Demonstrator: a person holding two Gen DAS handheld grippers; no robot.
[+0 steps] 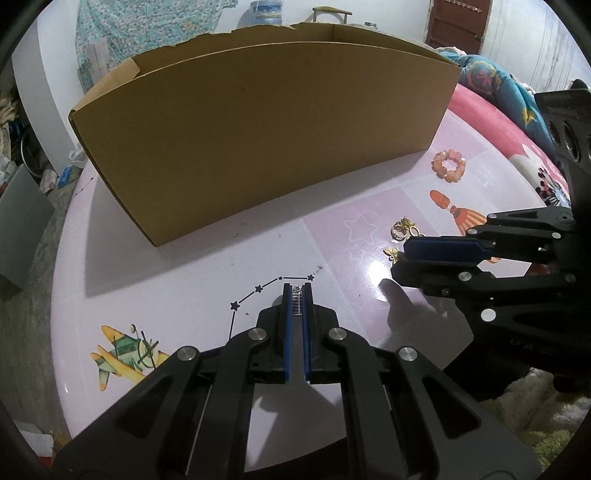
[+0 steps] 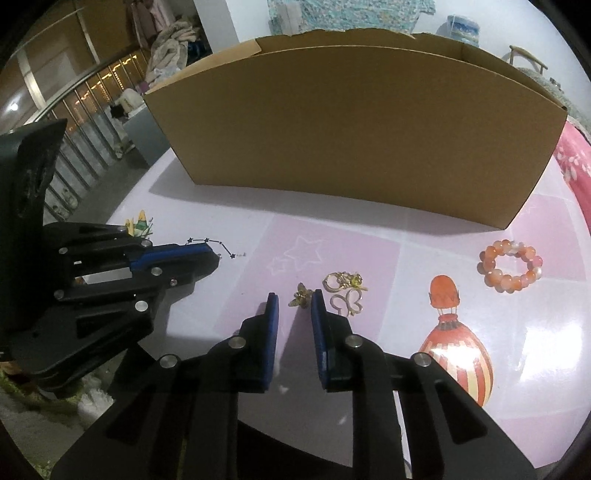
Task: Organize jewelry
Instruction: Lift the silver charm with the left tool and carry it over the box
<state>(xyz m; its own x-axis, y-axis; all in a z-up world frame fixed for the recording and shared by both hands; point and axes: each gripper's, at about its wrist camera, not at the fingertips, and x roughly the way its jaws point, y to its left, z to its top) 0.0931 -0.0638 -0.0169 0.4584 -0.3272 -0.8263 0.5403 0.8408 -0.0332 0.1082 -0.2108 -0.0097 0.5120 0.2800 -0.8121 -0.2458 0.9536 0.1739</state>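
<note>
Left wrist view: left gripper (image 1: 298,295) clamped on a small silver chain (image 1: 296,301), held just above table (image 1: 207,280). Right gripper (image 2: 294,308) narrowed, pads straddling but not yet pinching gold charm (image 2: 300,295). Gold pieces (image 2: 345,291) and bead bracelet (image 2: 511,266) loose beside. Box (image 2: 354,144) behind, contents hidden; path unobstructed.

A: Any words, labels or numbers you can read anywhere?

B: None. The cardboard box (image 1: 258,122) has a plain wall, no print.

A: And the table top (image 2: 461,229)?

B: Only drawings there: stars, a plane, a balloon. No lettering. The bottle label (image 1: 266,11) far behind is too blurred to read.
</note>
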